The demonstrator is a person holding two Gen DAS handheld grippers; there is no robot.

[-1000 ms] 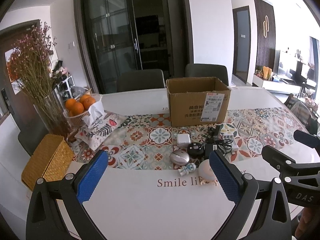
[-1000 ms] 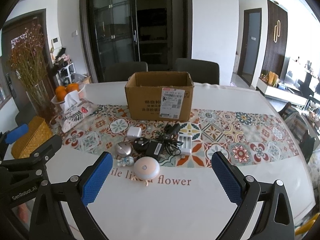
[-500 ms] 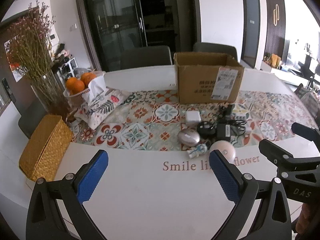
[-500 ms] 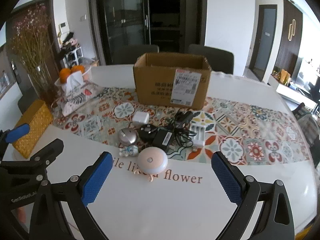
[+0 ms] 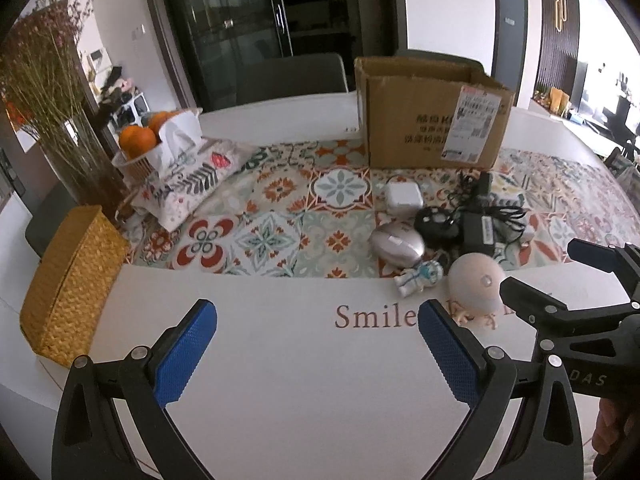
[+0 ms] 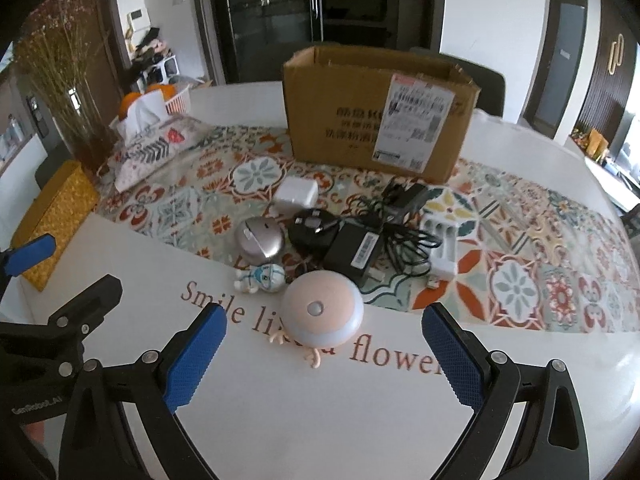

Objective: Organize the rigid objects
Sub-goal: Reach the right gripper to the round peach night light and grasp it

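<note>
Blue-padded right hand-held gripper has closed in on the round lamp, both grippers released, empty; box awaits.

Home dining area. White bench with patterned tile-print runner, printed "Smile" lettering on the cloth. Upholstered chairs behind it. Household clutter: glass vase of dried flowers, basket of oranges with tissues, woven yellow box, fabric tissue pouch. Dark glass-door cabinet at the back wall, interior door, shoe rack at left, living room furniture visible far right. Opened cardboard shipping box and chargers on the runner.
</note>
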